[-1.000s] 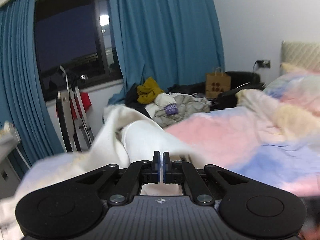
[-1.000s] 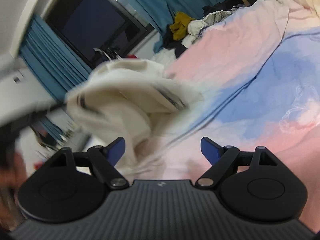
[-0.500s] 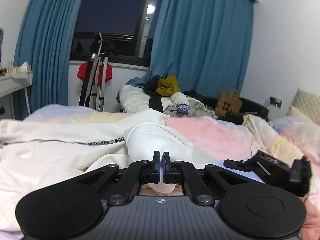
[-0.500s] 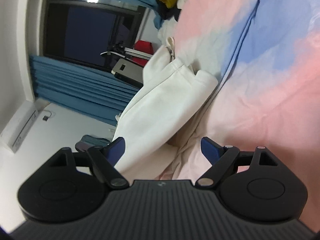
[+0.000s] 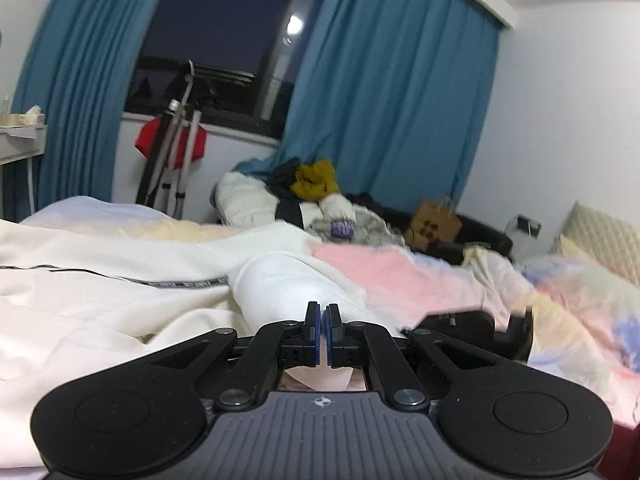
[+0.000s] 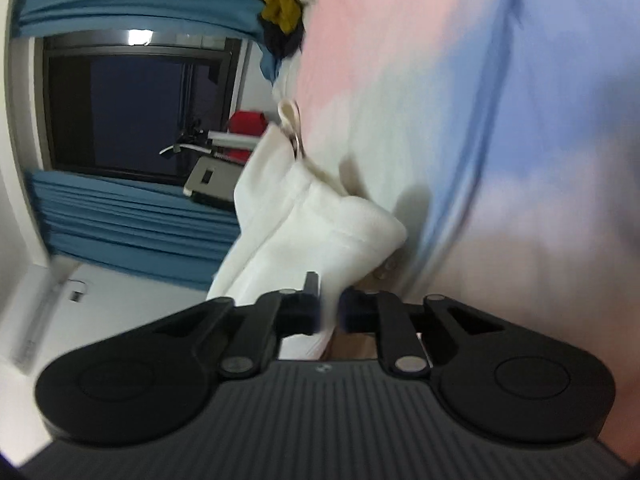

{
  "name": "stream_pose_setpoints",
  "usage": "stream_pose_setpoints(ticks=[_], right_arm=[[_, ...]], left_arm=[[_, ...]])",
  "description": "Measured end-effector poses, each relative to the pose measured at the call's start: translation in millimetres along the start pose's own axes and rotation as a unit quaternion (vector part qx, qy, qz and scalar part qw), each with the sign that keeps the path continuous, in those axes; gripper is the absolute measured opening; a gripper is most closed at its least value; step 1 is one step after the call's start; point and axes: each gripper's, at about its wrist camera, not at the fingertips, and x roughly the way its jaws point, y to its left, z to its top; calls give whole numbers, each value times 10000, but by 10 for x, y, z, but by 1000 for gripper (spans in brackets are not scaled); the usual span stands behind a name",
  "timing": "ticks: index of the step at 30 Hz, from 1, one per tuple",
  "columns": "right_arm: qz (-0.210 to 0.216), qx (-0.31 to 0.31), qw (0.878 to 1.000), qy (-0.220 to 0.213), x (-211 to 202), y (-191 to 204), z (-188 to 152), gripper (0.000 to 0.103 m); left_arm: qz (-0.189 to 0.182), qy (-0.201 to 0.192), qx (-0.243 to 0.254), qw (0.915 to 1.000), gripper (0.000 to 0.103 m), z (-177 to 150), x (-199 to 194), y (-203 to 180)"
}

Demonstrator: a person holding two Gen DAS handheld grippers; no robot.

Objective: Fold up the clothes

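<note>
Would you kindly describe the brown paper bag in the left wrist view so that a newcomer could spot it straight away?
Start at the bed with its pink and blue cover and look past its far edge toward the wall right of the blue curtains. There the brown paper bag stands upright against a dark seat, right of the clothes heap. It alone is stiff, boxy, handled and printed with dark dots.

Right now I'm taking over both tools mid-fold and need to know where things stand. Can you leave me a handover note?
Left tool: shut on the white garment, pinching a rolled edge.
Right tool: closed down on a fold of the same garment; blurred, so check the grip.
The garment lies spread on the pastel bedspread. More clothes are heaped by the curtain.
Done: both grips taken. Left: the fold itself, then the pile, probably.
</note>
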Motion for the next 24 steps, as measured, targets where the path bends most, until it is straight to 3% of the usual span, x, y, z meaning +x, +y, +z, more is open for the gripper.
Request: stream_pose_setpoints(ticks=[6,10,12,14,16,19,23,24], right_arm=[[-141,-663,9949,-747,-309,364,380,7],[-238,-1023,9872,-1204,-605,573,740,6],[-341,-1235,9799,-1528,-843,612,923,6],[-404,-1286,9716,-1947,-1145,538,1099,6],[-514,-1178,9622,-2402,-1440,371,1272,6],[-727,-827,9492,-2948,-1824,-4,1454,6],[-1096,-25,9497,-2934,-2087,-629,1631,6],[-1228,64,9504,-2857,-2064,-729,1639,6]], left_arm=[[-695,-4,166,9974,6,-131,-7,-200],[-1326,-109,168,9910,18,-221,-84,-361],[-1433,-69,165,9895,20,-270,-106,-409],[-1380,41,155,9903,23,-320,-81,-410],[-1271,185,48,9917,33,-347,-49,-371],[-823,433,-428,9948,48,-308,1,-170],[-406,855,-1378,9859,56,-147,-35,341],[-267,881,-1754,9802,60,-123,-102,517]])
